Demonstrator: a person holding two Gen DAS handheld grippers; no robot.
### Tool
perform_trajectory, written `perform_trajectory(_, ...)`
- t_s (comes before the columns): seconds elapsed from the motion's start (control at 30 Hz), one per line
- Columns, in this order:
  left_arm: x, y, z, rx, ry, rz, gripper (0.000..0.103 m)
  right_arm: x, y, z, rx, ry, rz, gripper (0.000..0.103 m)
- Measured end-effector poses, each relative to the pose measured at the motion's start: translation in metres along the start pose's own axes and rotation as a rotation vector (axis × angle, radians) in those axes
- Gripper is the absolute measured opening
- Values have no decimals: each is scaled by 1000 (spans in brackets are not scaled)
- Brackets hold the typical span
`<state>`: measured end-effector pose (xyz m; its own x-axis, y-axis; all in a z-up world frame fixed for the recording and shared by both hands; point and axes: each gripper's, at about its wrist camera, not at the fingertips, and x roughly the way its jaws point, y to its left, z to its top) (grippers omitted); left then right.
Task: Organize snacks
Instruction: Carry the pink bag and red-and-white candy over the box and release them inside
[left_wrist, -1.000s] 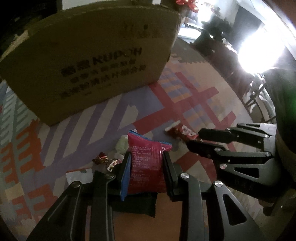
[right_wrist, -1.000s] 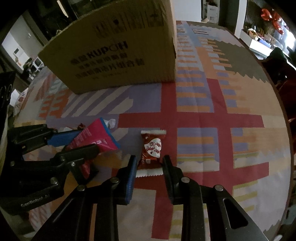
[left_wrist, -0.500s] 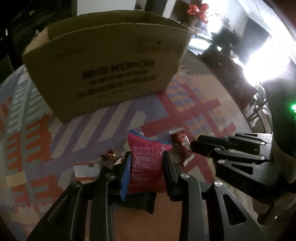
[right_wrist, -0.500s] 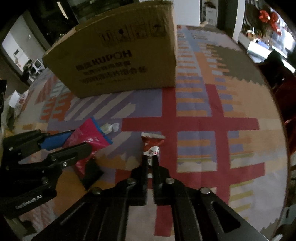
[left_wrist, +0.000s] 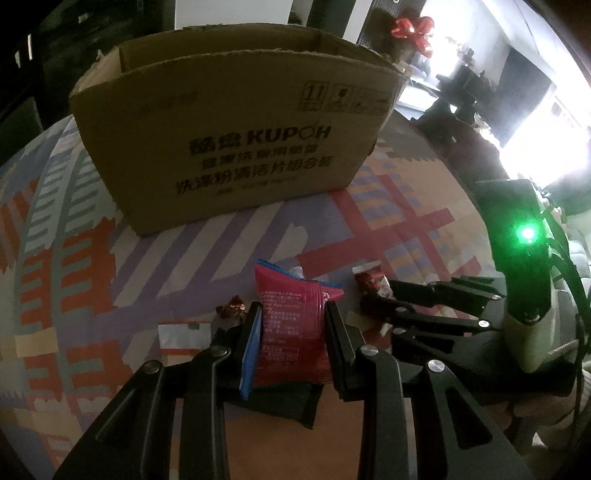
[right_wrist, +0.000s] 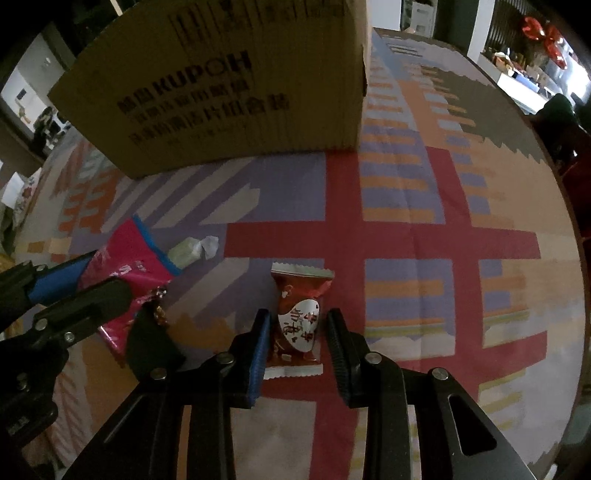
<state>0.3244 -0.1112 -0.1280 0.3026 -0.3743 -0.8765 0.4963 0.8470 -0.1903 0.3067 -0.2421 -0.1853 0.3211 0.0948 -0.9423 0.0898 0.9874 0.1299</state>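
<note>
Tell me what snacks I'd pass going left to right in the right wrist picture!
Pink packet in the left gripper → green candy → red packet between the right gripper's fingers.

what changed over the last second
The right gripper closed on the small red-and-white snack packet half a second ago, then reopened; its jaws now straddle the packet. The left gripper rose, so the brown cardboard box now shows its open top. The left gripper stayed shut on the pink snack packet.
</note>
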Motion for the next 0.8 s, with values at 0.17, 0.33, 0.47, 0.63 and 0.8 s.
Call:
perform_trajectory(0.17, -2, 0, -1, -11, -8, 2, 32, -8, 2, -3, -13, -14, 17, 23)
perform_trajectory(0.33, -12, 1, -2, -28, -44, 10, 32, -30, 2, -8, -17, -52, 34, 23)
perform_trajectory(0.47, -27, 1, 1, -37, -85, 14, 32, -51, 3, -6, -12, -99, 44, 23)
perform_trajectory(0.63, -49, 3, 8, -50, -142, 16, 32, -77, 12, 2, -25, -163, 47, 23)
perform_trajectory(0.8, -77, 4, 20, -35, -214, 39, 32, -104, 22, 12, -48, -235, 54, 23)
